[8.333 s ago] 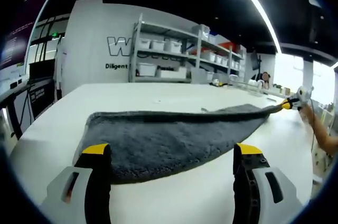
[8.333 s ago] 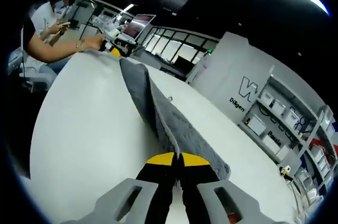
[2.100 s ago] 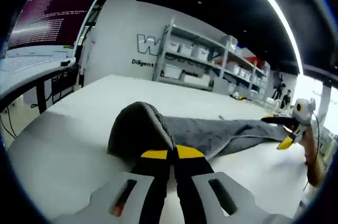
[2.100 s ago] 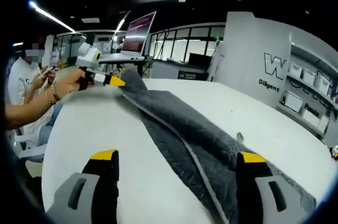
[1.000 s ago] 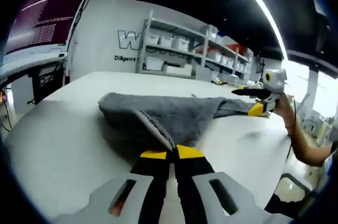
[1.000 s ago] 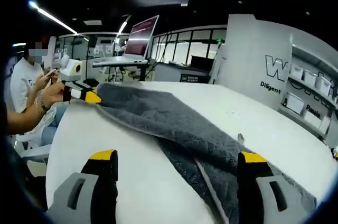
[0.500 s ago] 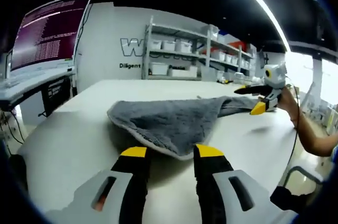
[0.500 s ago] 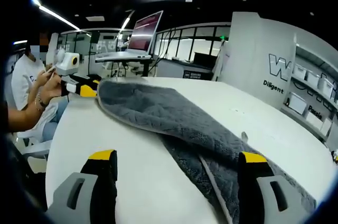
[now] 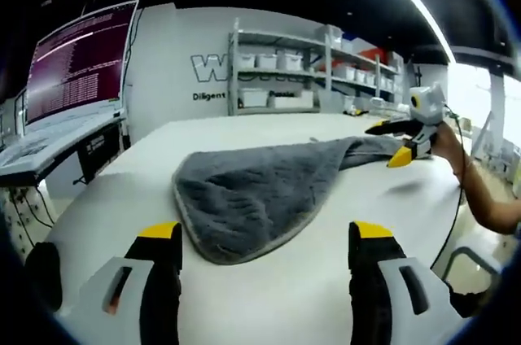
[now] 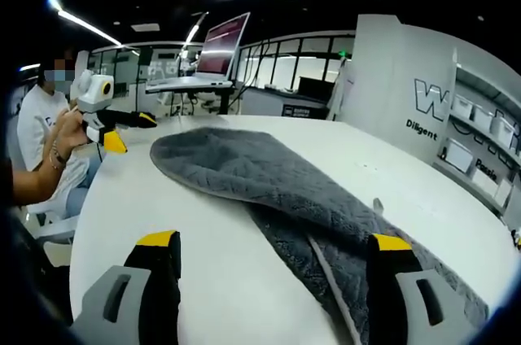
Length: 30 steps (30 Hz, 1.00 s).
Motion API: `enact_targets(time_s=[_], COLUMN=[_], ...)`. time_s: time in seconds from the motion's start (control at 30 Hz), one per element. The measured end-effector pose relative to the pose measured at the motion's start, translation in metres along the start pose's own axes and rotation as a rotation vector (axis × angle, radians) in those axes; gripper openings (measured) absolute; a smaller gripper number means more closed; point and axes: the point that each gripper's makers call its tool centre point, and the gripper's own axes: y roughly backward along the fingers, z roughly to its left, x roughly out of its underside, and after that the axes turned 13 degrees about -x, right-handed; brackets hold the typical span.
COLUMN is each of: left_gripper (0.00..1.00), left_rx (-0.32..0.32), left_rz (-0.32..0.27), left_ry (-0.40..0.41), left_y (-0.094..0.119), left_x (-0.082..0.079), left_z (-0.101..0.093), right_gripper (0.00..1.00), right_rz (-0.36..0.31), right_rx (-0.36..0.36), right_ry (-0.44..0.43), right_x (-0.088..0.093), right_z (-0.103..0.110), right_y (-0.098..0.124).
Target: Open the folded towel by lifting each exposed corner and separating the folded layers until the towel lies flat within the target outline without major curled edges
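Observation:
A dark grey towel (image 9: 260, 186) lies on the white round table (image 9: 269, 296), spread in a wide rounded flap with a pale hem, its far part narrowing toward the right. My left gripper (image 9: 264, 235) is open just short of the flap's near edge, with nothing between its jaws. In the right gripper view the towel (image 10: 260, 170) runs from the far left to under the right jaw, with a folded layer beneath. My right gripper (image 10: 274, 241) is open over the table beside it. Each gripper shows in the other's view, open: the right gripper (image 9: 395, 143) and the left gripper (image 10: 129, 132).
A monitor (image 9: 77, 56) with text stands at the table's left. Shelves (image 9: 285, 68) with white bins line the back wall. A seated person (image 10: 41, 129) holds the left gripper at the table's edge. Desks with a laptop (image 10: 220, 44) stand behind.
My left gripper opened, let go of the towel corner and drew back. The released flap now lies flat on the table. The right gripper stayed open.

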Motion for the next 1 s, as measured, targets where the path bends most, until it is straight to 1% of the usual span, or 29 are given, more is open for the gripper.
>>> enact_targets(time_s=[0.03,0.07,0.1,0.13,0.17,0.2,0.27,0.37,0.47,0.5,0.53,0.57,0.67,0.73,0.77,0.8,0.83,0.93,0.97,1.0], left_gripper=[0.9,0.97,0.99,0.98,0.99,0.99,0.99,0.99,0.99,0.99,0.99,0.99,0.99,0.99,0.99,0.99,0.99,0.98,0.98,0.98], left_rx=[0.009,0.011,-0.005,-0.005,-0.014,-0.006,0.017,0.028,0.035,0.04,0.04,0.039,0.037,0.05,0.054,0.056,0.054,0.055,0.058,0.06], left_rz=[-0.004,-0.023,-0.038,-0.037,-0.057,-0.075,-0.079,-0.088,-0.086,-0.084,-0.086,-0.088,-0.091,-0.077,-0.074,-0.075,-0.081,-0.095,-0.093,-0.091], left_ry=[-0.005,-0.016,-0.018,-0.019,-0.022,-0.007,0.012,0.017,0.008,0.008,0.012,0.014,0.012,0.012,0.011,0.01,0.012,0.019,0.021,0.021], left_y=[0.0,-0.001,-0.004,-0.004,-0.005,-0.007,-0.008,-0.009,-0.011,-0.011,-0.011,-0.011,-0.012,-0.013,-0.013,-0.013,-0.012,-0.011,-0.011,-0.011], left_x=[0.001,-0.001,-0.003,-0.003,-0.005,-0.008,-0.009,-0.012,-0.013,-0.013,-0.014,-0.014,-0.015,-0.013,-0.013,-0.014,-0.015,-0.017,-0.017,-0.016], left_z=[-0.003,-0.004,-0.002,-0.002,0.0,-0.002,-0.006,-0.01,-0.012,-0.014,-0.014,-0.014,-0.016,-0.019,-0.02,-0.021,-0.022,-0.023,-0.025,-0.025], right_gripper=[0.96,0.96,0.96,0.96,0.96,0.96,0.96,0.96,0.91,0.88,0.87,0.87,0.86,0.81,0.77,0.73,0.71,0.67,0.65,0.63], right_rz=[0.001,0.002,0.003,0.009,0.013,0.024,0.027,0.021,0.019,0.027,0.028,0.026,-0.002,-0.003,0.01,0.026,0.042,0.09,0.121,0.123], right_rx=[0.0,-0.001,0.002,0.003,0.002,-0.003,-0.007,-0.002,0.011,0.005,-0.018,-0.023,-0.036,-0.03,-0.029,-0.028,-0.022,0.042,0.065,0.071], right_ry=[0.0,0.0,-0.001,0.004,0.006,0.011,0.016,0.018,0.026,0.032,0.039,0.04,0.052,0.056,0.064,0.09,0.109,0.098,0.117,0.119], right_x=[0.0,0.001,0.001,0.002,0.003,0.005,0.005,0.004,0.004,0.005,0.005,0.005,0.0,0.001,0.003,0.006,0.01,0.023,0.026,0.026], right_z=[0.0,0.0,0.0,0.0,0.001,0.003,0.004,0.002,-0.001,0.0,0.005,0.006,0.008,0.005,0.004,0.003,0.0,-0.014,-0.019,-0.021], right_y=[0.0,0.0,0.0,-0.002,-0.002,-0.004,-0.004,-0.001,0.003,0.003,0.004,0.004,0.008,0.009,0.01,0.011,0.013,0.022,0.026,0.026])
